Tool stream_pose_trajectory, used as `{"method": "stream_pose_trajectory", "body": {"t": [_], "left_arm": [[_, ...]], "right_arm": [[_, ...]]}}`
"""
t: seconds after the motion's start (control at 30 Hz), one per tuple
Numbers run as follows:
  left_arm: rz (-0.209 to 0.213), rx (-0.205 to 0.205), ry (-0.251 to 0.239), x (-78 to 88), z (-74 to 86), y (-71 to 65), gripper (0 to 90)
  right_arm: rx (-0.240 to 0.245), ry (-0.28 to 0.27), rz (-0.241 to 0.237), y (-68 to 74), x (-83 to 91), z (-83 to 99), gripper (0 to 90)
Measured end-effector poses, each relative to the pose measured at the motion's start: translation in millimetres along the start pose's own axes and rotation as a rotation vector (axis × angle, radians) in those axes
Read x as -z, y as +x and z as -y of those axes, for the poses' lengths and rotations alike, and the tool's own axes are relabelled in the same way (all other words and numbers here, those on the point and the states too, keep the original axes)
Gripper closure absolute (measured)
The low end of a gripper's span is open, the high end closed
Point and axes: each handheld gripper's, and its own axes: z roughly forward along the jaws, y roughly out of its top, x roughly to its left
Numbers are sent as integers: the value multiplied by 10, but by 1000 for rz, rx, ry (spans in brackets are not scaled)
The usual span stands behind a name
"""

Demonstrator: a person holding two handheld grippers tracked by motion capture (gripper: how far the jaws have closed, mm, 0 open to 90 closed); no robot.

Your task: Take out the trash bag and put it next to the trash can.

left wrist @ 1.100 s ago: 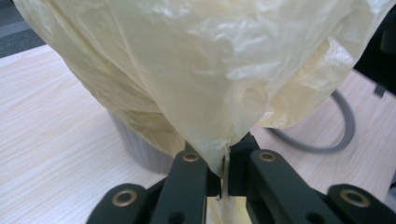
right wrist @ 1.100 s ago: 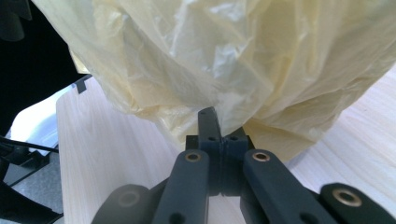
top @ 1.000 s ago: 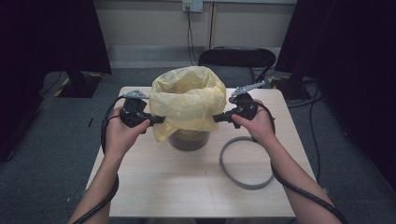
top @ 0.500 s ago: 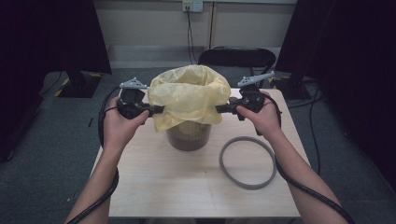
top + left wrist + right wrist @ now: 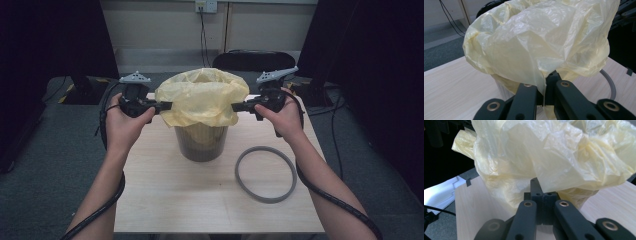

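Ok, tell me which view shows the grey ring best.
The high view: the whole grey ring lies flat on the table, right of the bin. The left gripper view catches just an arc of it behind the yellow bag.

The bag (image 5: 202,97) is a pale, see-through yellow, creased with lighter folds; the bin (image 5: 201,142) under it looks dark brownish grey. A plain grey ring (image 5: 265,173) lies on the light wood-grain table (image 5: 165,195). Both grippers, left (image 5: 162,106) and right (image 5: 239,106), are black with grey top plates, over dark grey carpet (image 5: 45,165)
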Motion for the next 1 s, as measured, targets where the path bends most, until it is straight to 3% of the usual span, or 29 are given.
{"method": "stream_pose_trajectory", "body": {"t": [0.33, 0.6, 0.73, 1.0], "left_arm": [[-3, 24, -7, -29, -193, 116, 899], [51, 29, -28, -167, -322, 188, 899], [52, -1, -14, -252, -396, 175, 899], [106, -45, 4, -500, -516, 107, 899]], "right_arm": [[37, 1, 12, -5, -27, -195, 900], [53, -8, 21, -35, -110, -299, 900], [57, 3, 16, -42, -190, -344, 900], [64, 12, -5, -44, -385, -402, 900]]}}
